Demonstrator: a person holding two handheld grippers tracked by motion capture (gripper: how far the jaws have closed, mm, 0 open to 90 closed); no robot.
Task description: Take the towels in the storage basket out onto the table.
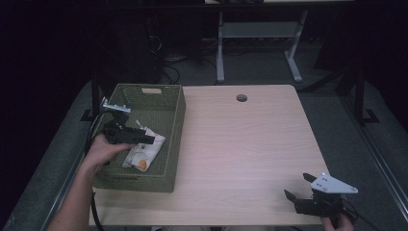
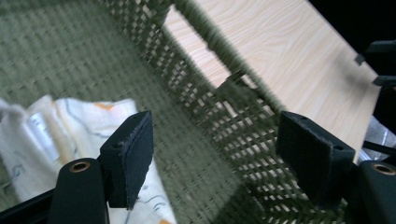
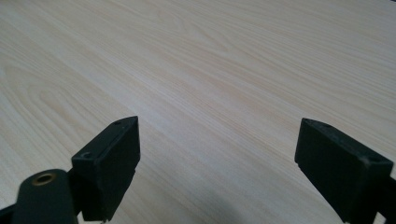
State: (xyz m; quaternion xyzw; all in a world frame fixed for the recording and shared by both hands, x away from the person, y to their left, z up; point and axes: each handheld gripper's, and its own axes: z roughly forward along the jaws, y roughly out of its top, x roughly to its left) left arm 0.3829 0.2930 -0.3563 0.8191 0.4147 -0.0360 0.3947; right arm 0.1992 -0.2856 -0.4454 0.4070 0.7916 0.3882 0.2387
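A green woven basket (image 1: 175, 126) stands at the left of the wooden table (image 1: 250, 144). Inside it lies a white cloth (image 1: 143, 152) with orange and grey marks. My left gripper (image 1: 150, 139) hovers inside the basket just above the cloth, open, nothing between its jaws. In the left gripper view the cloth (image 2: 70, 126) lies at lower left below the left gripper (image 2: 215, 158), and the basket wall (image 2: 219, 107) runs diagonally ahead. My right gripper (image 1: 298, 186) is open near the table's front right corner; in the right gripper view the right gripper (image 3: 217, 163) stands over bare wood.
A round cable hole (image 1: 241, 97) sits near the table's far edge. Beyond the table stand the white legs of another desk (image 1: 220, 48) on a dark floor. The table's middle and right are bare wood.
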